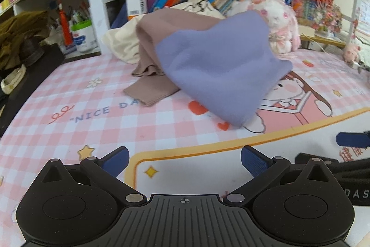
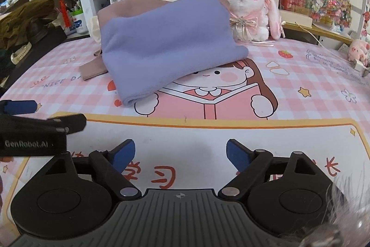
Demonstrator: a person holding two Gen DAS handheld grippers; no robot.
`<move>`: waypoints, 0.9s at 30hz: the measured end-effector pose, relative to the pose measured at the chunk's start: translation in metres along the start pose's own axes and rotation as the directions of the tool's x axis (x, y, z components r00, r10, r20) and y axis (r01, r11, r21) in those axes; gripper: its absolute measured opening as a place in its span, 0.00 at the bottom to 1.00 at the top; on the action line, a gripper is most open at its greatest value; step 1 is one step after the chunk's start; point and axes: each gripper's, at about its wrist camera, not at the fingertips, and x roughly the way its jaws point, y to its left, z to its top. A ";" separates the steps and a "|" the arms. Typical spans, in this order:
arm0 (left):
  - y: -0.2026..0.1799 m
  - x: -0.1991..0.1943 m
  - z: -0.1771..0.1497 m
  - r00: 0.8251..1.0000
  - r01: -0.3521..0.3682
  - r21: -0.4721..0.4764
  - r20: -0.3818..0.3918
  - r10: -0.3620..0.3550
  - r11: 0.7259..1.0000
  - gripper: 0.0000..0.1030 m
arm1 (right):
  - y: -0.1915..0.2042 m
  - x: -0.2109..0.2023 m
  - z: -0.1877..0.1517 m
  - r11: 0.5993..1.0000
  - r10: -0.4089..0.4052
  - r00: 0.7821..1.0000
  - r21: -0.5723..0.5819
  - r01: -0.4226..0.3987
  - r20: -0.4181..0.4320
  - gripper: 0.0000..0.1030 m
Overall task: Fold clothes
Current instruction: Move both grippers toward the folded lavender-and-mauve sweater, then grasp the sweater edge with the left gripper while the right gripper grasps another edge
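The fingers of the left gripper (image 1: 183,160) and of the right gripper (image 2: 180,155) are spread wide and nothing is held between them; both are kept low over the desk mat (image 2: 208,138), well short of the lilac garment (image 2: 166,38). This garment is laid folded over a mauve garment (image 1: 150,82), just left of the plush rabbit (image 2: 249,13), probably as a finished stack. Two stacked garments and one cream cloth (image 1: 120,43) behind them are counted.

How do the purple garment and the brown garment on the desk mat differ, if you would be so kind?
The purple garment is lilac and lies on top; the brown garment is taupe and mostly covered beneath it. The purple one is a broad folded slab; the brown one shows only edges and a strip. Both are cloth and rest untouched, with neither gripper on them.
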 end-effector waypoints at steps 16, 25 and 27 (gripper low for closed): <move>-0.060 0.010 -0.001 0.995 -0.088 0.121 -0.029 0.092 0.989 1.00 | -0.053 0.000 -0.001 0.998 0.057 0.998 -0.025 -0.058 -0.025 0.81; -0.092 0.040 0.019 0.983 -0.170 0.278 -0.022 0.184 0.945 1.00 | -0.098 0.009 0.010 0.992 0.095 0.994 0.094 -0.089 -0.056 0.85; -0.101 0.050 0.025 0.979 -0.187 0.321 -0.012 0.201 0.928 1.00 | -0.105 0.010 0.013 0.987 0.118 0.991 0.114 -0.111 -0.061 0.85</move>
